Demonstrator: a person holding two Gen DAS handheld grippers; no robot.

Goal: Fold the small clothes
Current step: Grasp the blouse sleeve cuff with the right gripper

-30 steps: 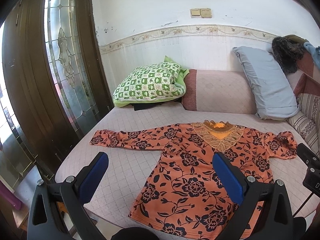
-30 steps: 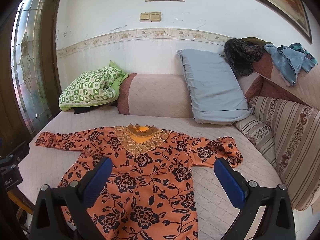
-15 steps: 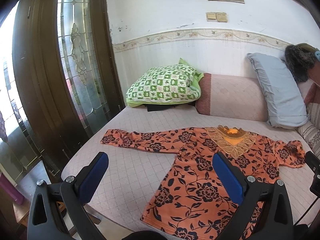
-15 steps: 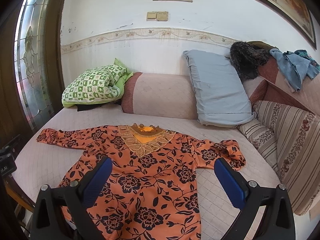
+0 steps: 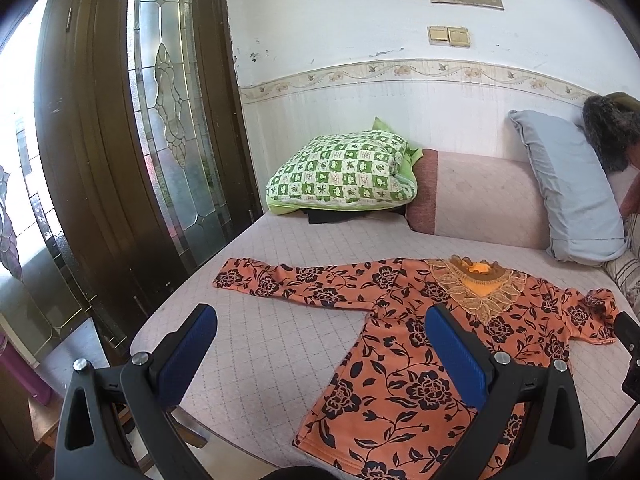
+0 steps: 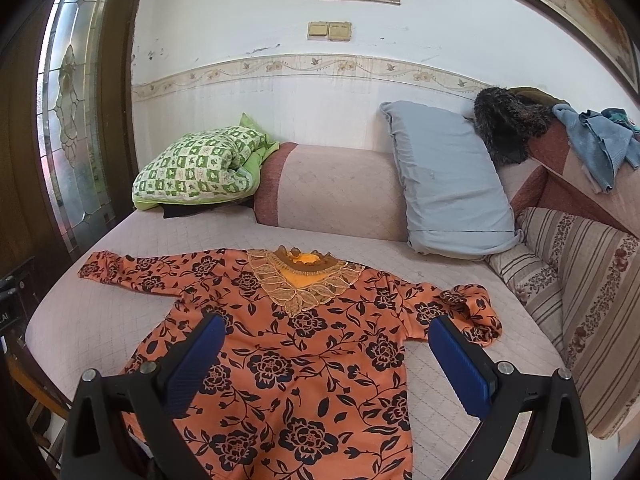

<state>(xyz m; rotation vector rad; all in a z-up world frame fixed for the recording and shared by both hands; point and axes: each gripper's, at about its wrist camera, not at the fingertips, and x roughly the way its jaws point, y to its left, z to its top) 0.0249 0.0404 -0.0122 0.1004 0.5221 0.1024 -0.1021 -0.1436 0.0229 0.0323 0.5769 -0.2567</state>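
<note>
The orange floral blouse (image 6: 304, 344) lies flat, front up, mid-mattress (image 5: 256, 344) (sleeves spread). Both views have swung leftward toward its left sleeve (image 5: 280, 282); left claw (image 5: 320, 356) and right claw (image 6: 324, 364) hover apart, empty — folding likely starts there.

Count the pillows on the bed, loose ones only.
2. The green checkered pillow sits at the back left corner on top of something dark; the grey-blue pillow leans at the back right against the bolster. More could be hidden out of frame.
</note>
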